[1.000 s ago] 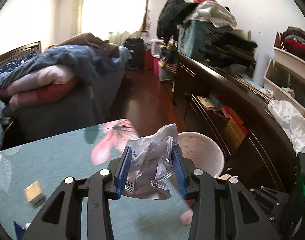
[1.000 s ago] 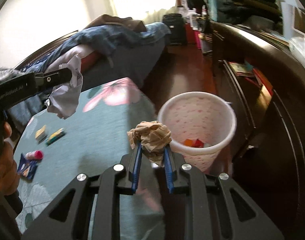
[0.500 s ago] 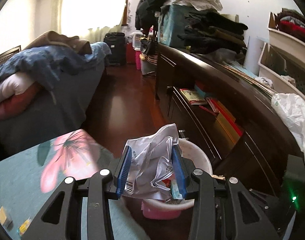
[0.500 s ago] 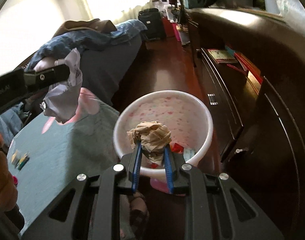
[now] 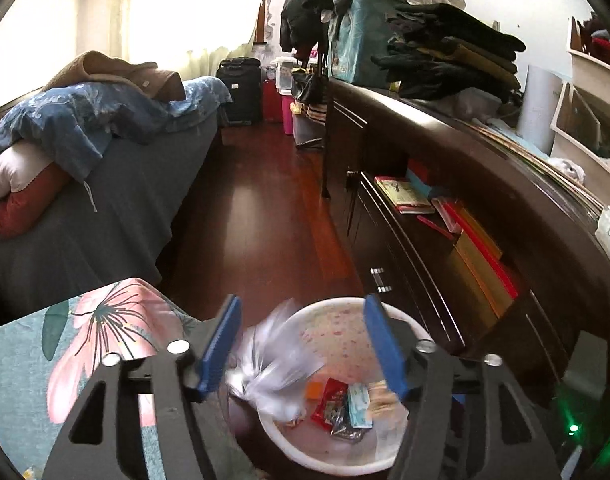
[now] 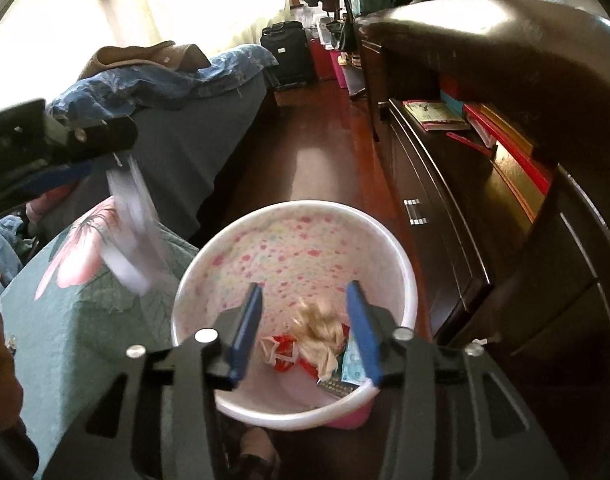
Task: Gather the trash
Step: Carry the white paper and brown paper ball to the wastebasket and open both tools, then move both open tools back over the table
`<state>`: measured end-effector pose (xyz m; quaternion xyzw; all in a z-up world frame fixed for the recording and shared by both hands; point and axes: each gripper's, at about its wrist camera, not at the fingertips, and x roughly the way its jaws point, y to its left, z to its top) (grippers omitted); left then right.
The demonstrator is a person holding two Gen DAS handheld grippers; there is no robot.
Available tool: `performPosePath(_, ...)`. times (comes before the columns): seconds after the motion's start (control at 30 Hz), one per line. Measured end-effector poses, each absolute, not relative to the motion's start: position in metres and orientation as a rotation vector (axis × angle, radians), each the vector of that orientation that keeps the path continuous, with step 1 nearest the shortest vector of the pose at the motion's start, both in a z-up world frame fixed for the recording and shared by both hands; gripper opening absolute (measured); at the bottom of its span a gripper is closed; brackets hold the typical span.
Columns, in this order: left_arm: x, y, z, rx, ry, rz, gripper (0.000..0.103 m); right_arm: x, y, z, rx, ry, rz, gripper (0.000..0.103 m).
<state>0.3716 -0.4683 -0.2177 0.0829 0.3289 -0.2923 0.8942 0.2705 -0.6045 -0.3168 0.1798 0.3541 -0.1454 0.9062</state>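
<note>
A white waste bin with pink dots (image 5: 337, 320) (image 6: 297, 248) stands on the floor and holds several wrappers. My left gripper (image 5: 305, 348) is open above its left rim; a blurred crumpled white wrapper (image 5: 269, 376) is falling from it, also seen mid-air in the right wrist view (image 6: 131, 232) below the left gripper (image 6: 65, 152). My right gripper (image 6: 305, 336) is open over the bin; a blurred crumpled brown paper ball (image 6: 321, 328) drops inside, over red and teal wrappers (image 6: 285, 354).
A teal floral tablecloth (image 5: 33, 360) (image 6: 77, 320) borders the bin on the left. A dark wooden cabinet (image 5: 445, 280) with books runs along the right. A bed (image 5: 85, 184) with bedding is at left. Wooden floor (image 5: 261, 216) lies beyond.
Both grippers moved over the bin and opened. The white wrapper and the brown paper ball left the fingers and are falling toward the bin.
</note>
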Motion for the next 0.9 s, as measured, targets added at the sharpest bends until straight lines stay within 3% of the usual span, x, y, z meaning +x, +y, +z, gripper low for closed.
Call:
performPosePath(0.07,0.371,-0.469,-0.217,0.169,0.673,-0.606,0.075,0.271,-0.605,-0.321,0.369,0.743,-0.303,0.049)
performPosePath(0.57,0.336,-0.414,-0.177,0.138,0.606,-0.566,0.083,0.23,-0.569,-0.3,0.37,0.761,-0.284,0.063)
performPosePath(0.7,0.319,-0.377,-0.172,0.169,0.608,-0.486,0.087,0.213,-0.54,-0.281,0.347,0.757,-0.251,0.077)
performPosePath(0.9,0.304,-0.311,-0.181,0.171,0.67,-0.352,0.088,0.19,-0.477,-0.251,0.287,0.745,-0.141,0.085)
